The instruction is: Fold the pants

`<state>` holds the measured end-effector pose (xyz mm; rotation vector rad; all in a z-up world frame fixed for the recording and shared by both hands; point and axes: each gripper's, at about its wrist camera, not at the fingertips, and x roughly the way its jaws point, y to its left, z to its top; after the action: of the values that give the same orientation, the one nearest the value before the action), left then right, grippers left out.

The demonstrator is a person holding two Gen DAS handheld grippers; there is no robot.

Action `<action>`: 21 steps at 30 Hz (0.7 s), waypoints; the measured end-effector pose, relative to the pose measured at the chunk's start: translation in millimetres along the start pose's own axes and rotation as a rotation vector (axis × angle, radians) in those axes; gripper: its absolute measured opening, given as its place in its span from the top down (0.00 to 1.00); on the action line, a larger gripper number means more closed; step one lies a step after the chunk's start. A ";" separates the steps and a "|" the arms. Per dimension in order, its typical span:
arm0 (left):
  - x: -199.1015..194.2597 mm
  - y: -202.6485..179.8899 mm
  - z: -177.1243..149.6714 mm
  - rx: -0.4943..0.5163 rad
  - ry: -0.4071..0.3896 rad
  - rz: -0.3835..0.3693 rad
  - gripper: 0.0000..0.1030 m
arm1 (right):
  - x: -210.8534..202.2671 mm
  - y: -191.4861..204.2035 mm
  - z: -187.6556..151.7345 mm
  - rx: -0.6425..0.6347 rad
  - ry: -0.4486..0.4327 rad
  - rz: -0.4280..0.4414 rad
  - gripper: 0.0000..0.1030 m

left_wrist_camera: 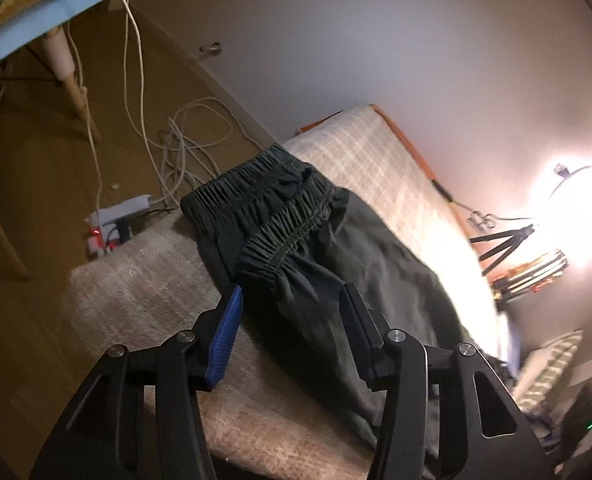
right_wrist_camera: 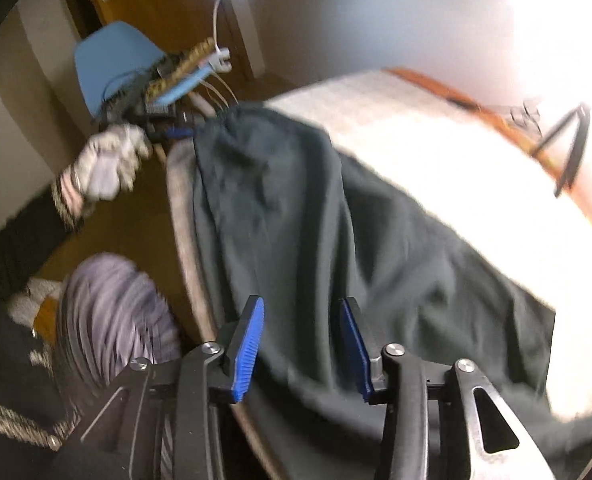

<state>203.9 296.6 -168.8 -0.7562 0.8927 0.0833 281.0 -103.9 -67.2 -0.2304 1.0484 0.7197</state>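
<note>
Dark green pants lie along the edge of a bed covered with a beige blanket. Their elastic waistband is bunched at the far end, folded over on itself. My left gripper hovers open just behind the waistband, its blue pads apart and nothing pinched. In the right wrist view the pants stretch away from me. My right gripper is open above the cloth, holding nothing. A gloved hand holds the left gripper at the pants' far end.
A blue chair stands beyond the bed's corner. White cables and a power strip lie on the wooden floor. A bright lamp and a tripod stand by the wall. The person's striped knee is beside the bed.
</note>
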 end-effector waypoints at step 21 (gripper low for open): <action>6.6 -9.1 -15.1 0.087 -0.152 0.075 0.93 | 232.3 56.7 242.3 -0.262 0.011 0.251 0.47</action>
<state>201.3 278.8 -174.4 -0.6263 0.7749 0.1653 485.4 159.6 -135.2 -0.3320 1.0022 1.0857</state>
